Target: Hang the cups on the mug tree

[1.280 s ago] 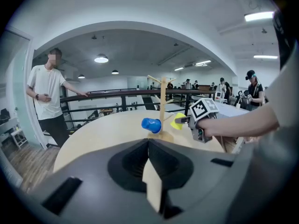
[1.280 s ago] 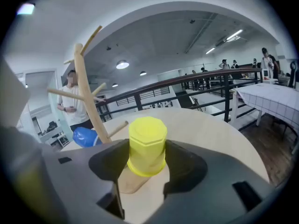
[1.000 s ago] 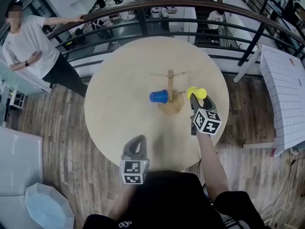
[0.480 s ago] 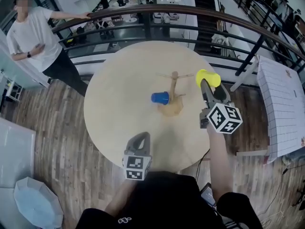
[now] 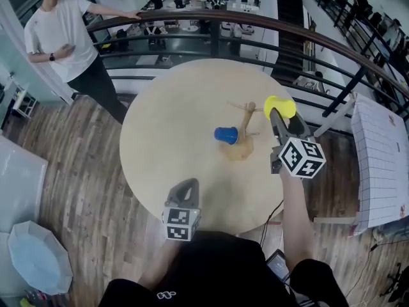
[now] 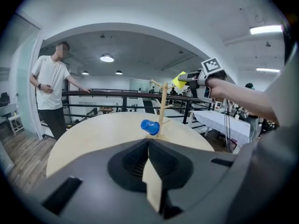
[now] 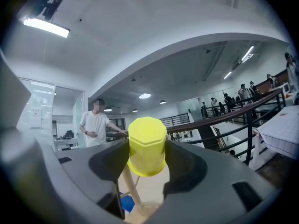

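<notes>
yellow cup [image 5: 279, 106] — blue cup [image 5: 225, 135] — pale table [image 5: 172, 114]

No words, numbers or brand names can be read in any view. The closest things to signs are the black-and-white square patterns on the marker cube [image 5: 180, 224] behind the jaws of the left gripper [image 5: 185, 184], and on the matching cube [image 5: 299, 158] behind the jaws of the right gripper [image 5: 277, 114]. They carry no letters or digits. A small white emblem [image 5: 167, 295] on the person's dark shirt [image 5: 217, 267], well behind both pairs of jaws, is too small to make out.
</notes>
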